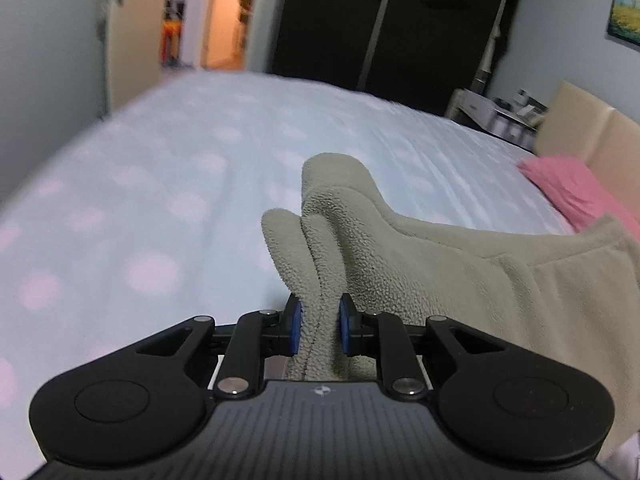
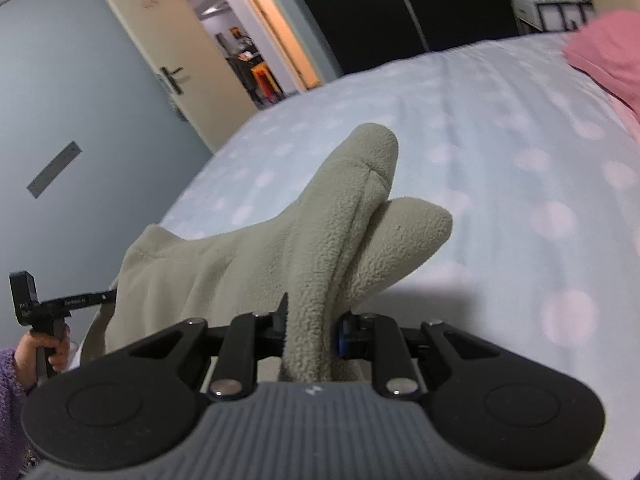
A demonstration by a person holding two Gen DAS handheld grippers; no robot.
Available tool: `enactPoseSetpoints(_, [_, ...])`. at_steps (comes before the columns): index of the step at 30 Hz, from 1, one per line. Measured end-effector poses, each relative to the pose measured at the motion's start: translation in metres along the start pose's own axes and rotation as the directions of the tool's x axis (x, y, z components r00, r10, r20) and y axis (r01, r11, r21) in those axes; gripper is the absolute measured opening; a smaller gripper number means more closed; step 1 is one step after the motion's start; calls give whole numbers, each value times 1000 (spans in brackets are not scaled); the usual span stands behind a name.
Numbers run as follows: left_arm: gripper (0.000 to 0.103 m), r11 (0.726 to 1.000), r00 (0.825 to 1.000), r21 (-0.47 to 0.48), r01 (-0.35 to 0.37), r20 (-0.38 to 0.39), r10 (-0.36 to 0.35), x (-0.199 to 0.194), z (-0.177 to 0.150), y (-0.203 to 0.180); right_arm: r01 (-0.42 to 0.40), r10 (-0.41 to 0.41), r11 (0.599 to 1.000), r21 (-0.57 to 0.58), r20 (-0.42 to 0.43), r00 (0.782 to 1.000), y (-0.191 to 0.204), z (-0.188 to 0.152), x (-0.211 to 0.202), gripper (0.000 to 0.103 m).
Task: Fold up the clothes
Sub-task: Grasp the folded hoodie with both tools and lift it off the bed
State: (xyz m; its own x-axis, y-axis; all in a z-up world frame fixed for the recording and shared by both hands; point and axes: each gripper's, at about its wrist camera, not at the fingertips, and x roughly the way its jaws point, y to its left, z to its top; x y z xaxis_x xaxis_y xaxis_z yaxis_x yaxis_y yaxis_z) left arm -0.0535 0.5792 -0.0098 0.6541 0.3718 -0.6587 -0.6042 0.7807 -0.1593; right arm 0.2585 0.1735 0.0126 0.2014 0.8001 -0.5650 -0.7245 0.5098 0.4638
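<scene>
your left gripper (image 1: 319,328) is pinching a bunched fold of nubby beige fleece garment (image 1: 420,264), right gripper (image 2: 312,332) clamping another bunch, fabric hanging stretched between them above the polka-dot bedsheet (image 1: 160,184).

No legible text; white print on left gripper (image 2: 106,296) arm too small.

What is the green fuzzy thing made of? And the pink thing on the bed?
Garment: looks like fleece, soft and matte, with a nubbly pile. Pink pillow: probably woven cloth, smooth and dull, though too blurred to be sure.
</scene>
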Motion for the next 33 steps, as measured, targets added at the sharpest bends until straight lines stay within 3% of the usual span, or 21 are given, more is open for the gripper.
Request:
enactPoseSetpoints(6, [16, 983, 981, -8, -182, 64, 183, -23, 66, 69, -75, 76, 997, -12, 30, 997, 83, 23, 77, 22])
enactPoseSetpoints(10, [16, 954, 950, -25, -299, 89, 300, -26, 96, 119, -116, 117, 993, -20, 41, 992, 139, 34, 139, 22])
enactPoseSetpoints(15, [16, 902, 896, -52, -428, 106, 431, -16, 116, 180, -165, 166, 986, -26, 43, 985, 205, 39, 219, 22])
enactPoseSetpoints(21, [16, 854, 847, -85, -514, 110, 521, 13, 128, 235, -195, 197, 980, -49, 35, 980, 272, 27, 307, 22])
enactPoseSetpoints(28, [16, 845, 838, -96, -526, 111, 534, 48, 120, 261, -180, 182, 981, -73, 18, 983, 309, 13, 384, 22])
enactPoseSetpoints(33, [16, 849, 847, -90, -520, 73, 526, 77, 98, 279, -141, 142, 987, -74, -1, 990, 308, 1, 415, 22])
